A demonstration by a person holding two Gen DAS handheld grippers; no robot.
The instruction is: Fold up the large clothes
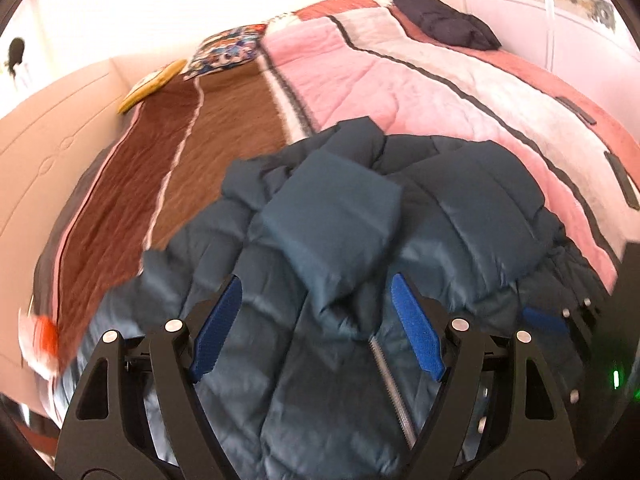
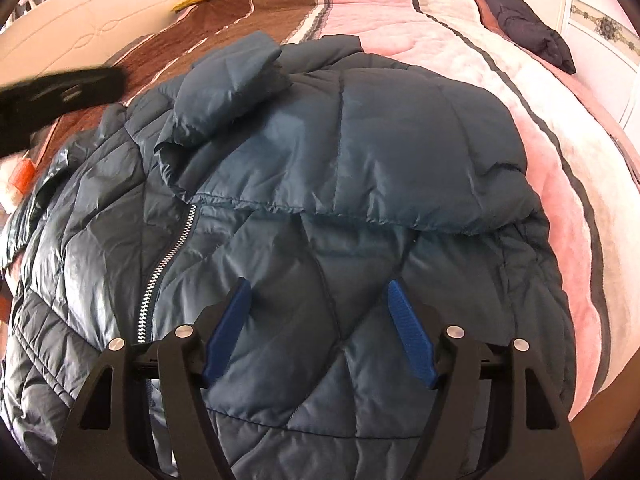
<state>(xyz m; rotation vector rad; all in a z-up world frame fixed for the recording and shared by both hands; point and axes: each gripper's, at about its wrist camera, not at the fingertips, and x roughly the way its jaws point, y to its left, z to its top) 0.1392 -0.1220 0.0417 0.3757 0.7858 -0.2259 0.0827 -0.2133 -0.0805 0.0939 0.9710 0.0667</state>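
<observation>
Left gripper [image 1: 316, 328]: pitched steeply downward over the blue puffer jacket [image 1: 360, 240], jaws spread, blue pads [image 1: 418, 332] clear of the fabric, nothing between them. In the right wrist view it appears as a blurred black shape at 9 o'clock.

Right gripper [image 2: 318, 332]: also pitched downward, jaws spread wide, nothing pinched. Whether its tips touch the quilted front cannot be determined.

The jacket lies on a bed [image 1: 440, 92] covered with a pink and brown blanket. Its long axis runs from 6 toward 12 o'clock in the right wrist view, zipper [image 2: 166, 268] at 8 o'clock. A sleeve [image 2: 232, 84] is folded across the upper body toward 11 o'clock. A dark folded garment [image 2: 524, 28] rests at 1 o'clock, well apart.
</observation>
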